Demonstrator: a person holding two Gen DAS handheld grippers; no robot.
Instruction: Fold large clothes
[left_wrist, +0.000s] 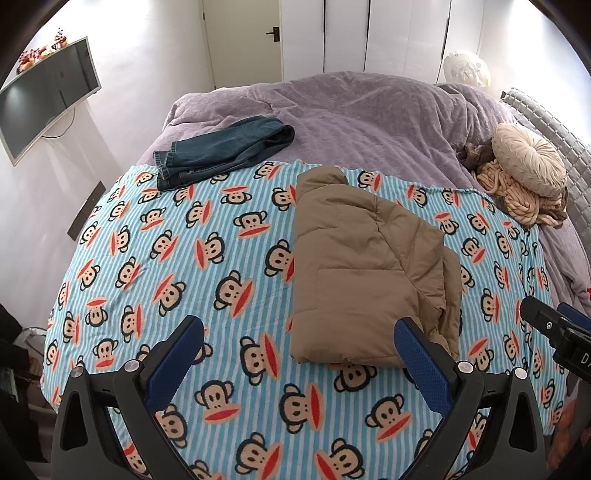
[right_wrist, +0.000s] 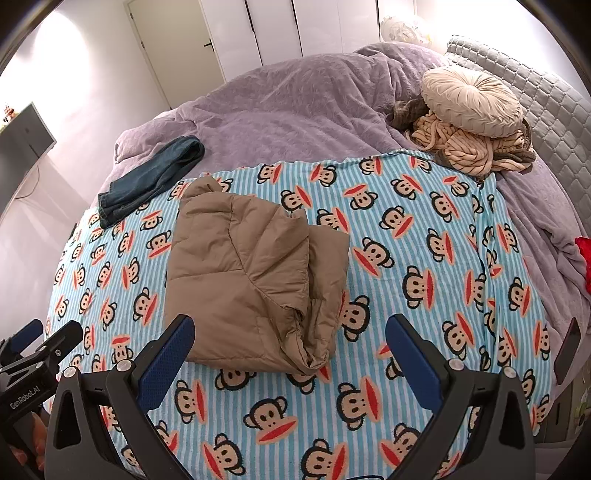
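Ahead of both pairs of fingers, on the blanket (left_wrist: 192, 266): one jacket (left_wrist: 362, 266), tan, padded, already folded into a thick bundle. Left gripper (left_wrist: 299, 354) spread wide, empty; bundle sits off its right finger. Right gripper (right_wrist: 290, 350) likewise apart, empty; bundle's loose corner lies between its fingers. We judge it light, soft, puffy, slick-shelled, prone to springing open; grip at the layered near edge. Jeans (left_wrist: 221, 147) lie well beyond.

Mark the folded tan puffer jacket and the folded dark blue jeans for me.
Folded tan puffer jacket (right_wrist: 243, 280): right wrist view, middle of top panel.
Folded dark blue jeans (left_wrist: 221, 151): left wrist view, middle of legs.
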